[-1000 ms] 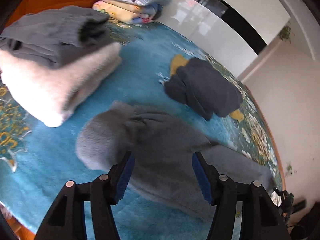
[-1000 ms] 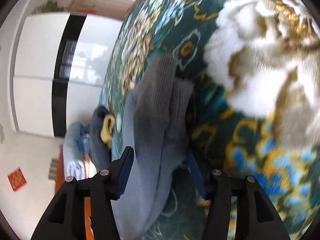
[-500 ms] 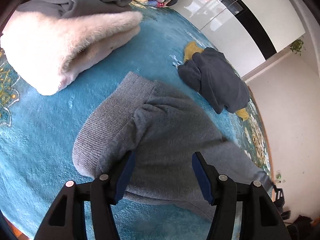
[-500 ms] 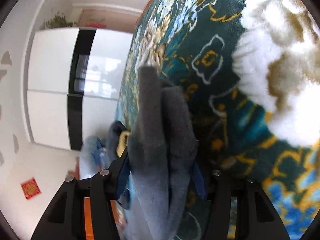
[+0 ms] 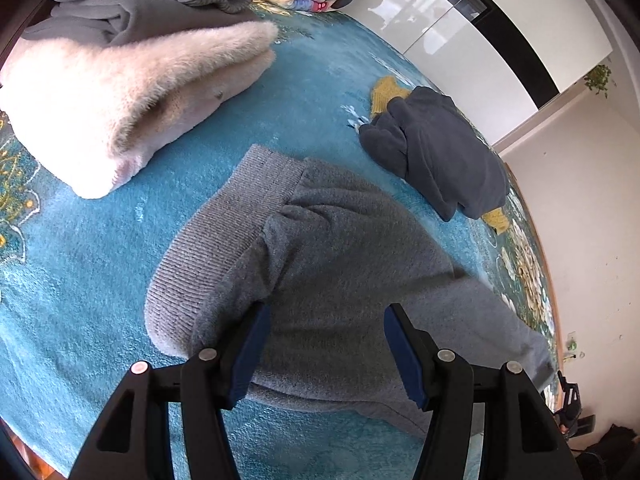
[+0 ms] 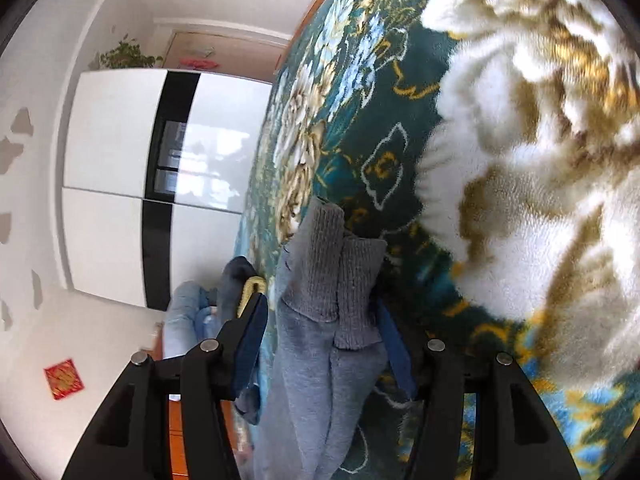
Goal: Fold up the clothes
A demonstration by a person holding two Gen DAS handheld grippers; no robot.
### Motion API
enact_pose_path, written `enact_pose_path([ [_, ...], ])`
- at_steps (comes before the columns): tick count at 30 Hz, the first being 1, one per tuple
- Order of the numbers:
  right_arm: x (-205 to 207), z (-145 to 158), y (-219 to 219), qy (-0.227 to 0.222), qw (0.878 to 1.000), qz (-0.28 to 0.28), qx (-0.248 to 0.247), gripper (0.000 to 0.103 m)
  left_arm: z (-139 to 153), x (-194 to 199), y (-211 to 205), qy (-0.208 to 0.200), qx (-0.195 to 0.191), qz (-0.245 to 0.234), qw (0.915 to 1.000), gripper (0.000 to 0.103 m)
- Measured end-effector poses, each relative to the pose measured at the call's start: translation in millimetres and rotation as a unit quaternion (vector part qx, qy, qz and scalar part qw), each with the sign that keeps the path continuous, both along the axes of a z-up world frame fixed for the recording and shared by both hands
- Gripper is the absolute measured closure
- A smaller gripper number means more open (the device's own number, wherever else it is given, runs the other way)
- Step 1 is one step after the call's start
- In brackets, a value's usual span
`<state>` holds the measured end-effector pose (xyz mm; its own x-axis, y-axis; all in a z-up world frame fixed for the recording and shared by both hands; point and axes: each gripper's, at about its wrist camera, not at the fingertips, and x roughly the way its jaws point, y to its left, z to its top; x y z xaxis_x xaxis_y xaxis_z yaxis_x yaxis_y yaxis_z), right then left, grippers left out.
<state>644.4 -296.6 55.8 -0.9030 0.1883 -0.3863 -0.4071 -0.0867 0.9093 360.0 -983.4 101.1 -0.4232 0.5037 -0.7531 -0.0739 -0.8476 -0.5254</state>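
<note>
My left gripper (image 5: 326, 346) stood wide over the soft, floppy grey trousers (image 5: 340, 272); my right gripper (image 6: 322, 334) straddled their ribbed cuffs (image 6: 340, 276) (the firmest hold), apparently not yet pinching.

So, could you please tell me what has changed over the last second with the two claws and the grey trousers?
The left claw has moved in over the grey trousers, whose ribbed waistband now lies flatter and fills more of its view; its jaws are open. In the right wrist view the two ribbed cuffs have been drawn between the right claw jaws. The cream fleece and the dark blue garment stayed put.
</note>
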Motion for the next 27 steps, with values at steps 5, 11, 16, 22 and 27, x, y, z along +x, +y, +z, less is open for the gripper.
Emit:
enact_pose_path([
  [5, -10, -4, 7, 0.007, 1.000, -0.013, -0.012, 0.046, 2, 5, -3, 0.003, 0.005, 0.000, 1.0000, 0.039],
  [11, -7, 19, -3, -0.029, 0.999, -0.012, 0.031, 0.087, 24, 23, -26, 0.032, 0.004, 0.017, 0.9993, 0.039],
  [16, 0, 18, -3, -0.060, 0.997, -0.026, 0.047, 0.087, 11, 26, -70, -0.010, 0.019, 0.081, 0.9965, 0.036],
  [22, 11, -15, -3, -0.034, 0.998, -0.042, -0.009, 0.087, -37, 12, -86, -0.113, 0.192, 0.105, 0.9691, 0.036],
  [27, 9, -7, -4, -0.053, 0.998, -0.033, -0.002, 0.087, -46, -4, -72, -0.128, 0.203, 0.129, 0.9623, 0.030],
])
